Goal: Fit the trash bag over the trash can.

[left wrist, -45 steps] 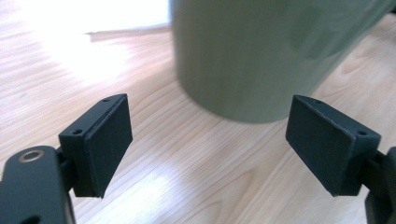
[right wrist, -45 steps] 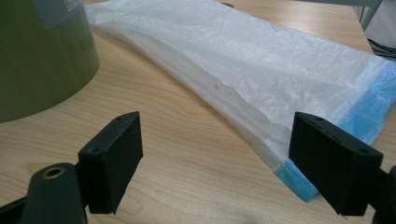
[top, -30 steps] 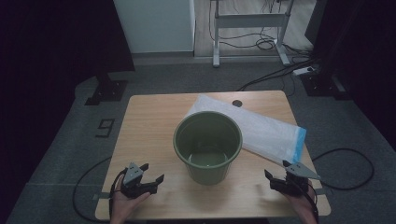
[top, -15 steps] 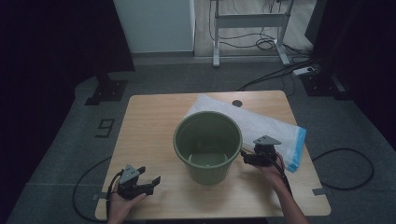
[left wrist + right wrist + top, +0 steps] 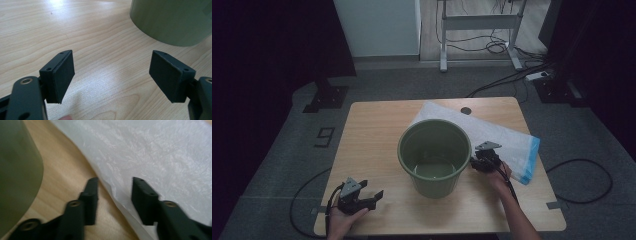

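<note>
Right claw point(image 5: 113, 195), jaws just closing, straddles the edge of the white plastic bag point(image 5: 507, 142) lying flat on the wooden table point(image 5: 372, 135) beside the green plastic bucket point(image 5: 434, 155) (pads not yet pressing). Left claw point(image 5: 111, 75) stands apart.

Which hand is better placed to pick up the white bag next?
Right. The right claw sits astride the bag edge beside the bin, its jaws just closing. The left claw rests open at the near table corner, apart.

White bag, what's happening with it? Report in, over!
Right gripper closing astride the white bag edge, not pinched yet. Left gripper open, idle on the table. Green bucket close beside, not blocking.
</note>
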